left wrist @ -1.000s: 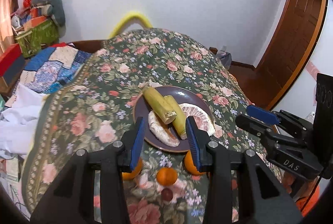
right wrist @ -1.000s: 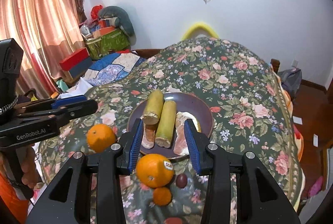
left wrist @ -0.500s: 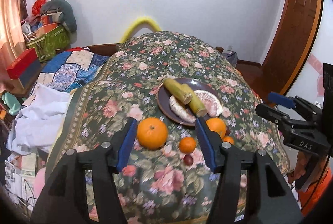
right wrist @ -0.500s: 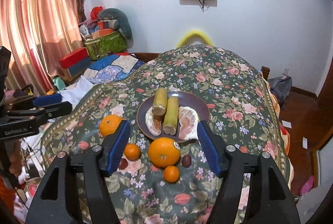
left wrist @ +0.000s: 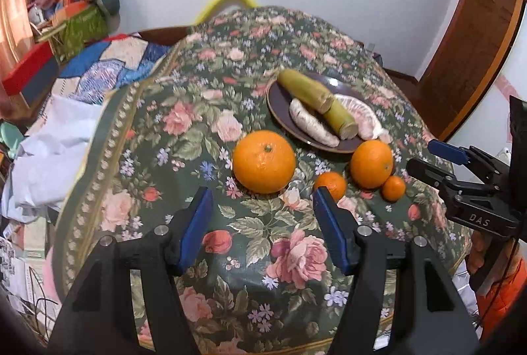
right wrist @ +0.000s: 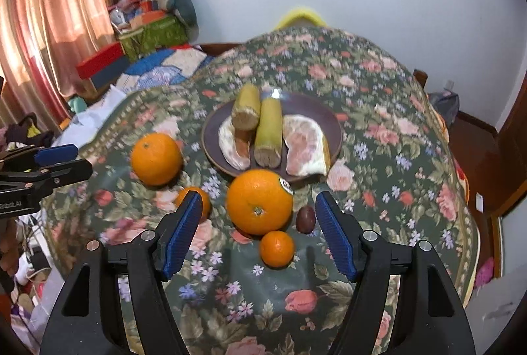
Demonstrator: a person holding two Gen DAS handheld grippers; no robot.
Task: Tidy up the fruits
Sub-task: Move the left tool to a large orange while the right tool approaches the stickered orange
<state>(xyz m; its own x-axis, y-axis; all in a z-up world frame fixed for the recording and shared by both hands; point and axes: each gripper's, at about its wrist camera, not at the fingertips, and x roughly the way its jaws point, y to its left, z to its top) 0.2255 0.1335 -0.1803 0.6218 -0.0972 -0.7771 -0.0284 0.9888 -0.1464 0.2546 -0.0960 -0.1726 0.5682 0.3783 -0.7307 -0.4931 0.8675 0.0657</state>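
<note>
Clearly, both tools are hovering empty over the fruit. The left gripper (left wrist: pixel 263 223) is standing spread, its jaws having just been opening with nothing between them, and it is pointing steeply down at the big orange (left wrist: pixel 264 161) lying on the floral tabletop (left wrist: pixel 158 131) just beside the plate (left wrist: pixel 280 101). The right gripper (right wrist: pixel 258 234) is likewise spread and bare, having just been opening, and it is framing the stickered orange (right wrist: pixel 259 201), with a small mandarin (right wrist: pixel 276 249) touching or nearly touching that orange on the near side and a dark plum (right wrist: pixel 305 219) just beside it. Trouble is looming there, in my judgement: round fruit is liable to be rolling off if a jaw is nudging it, and the crowded neighbours are risking being knocked or caught instead. The plate is already holding two sugarcane pieces (right wrist: pixel 268 131) and pomelo segments (right wrist: pixel 304 144), so room is shrinking.
</note>
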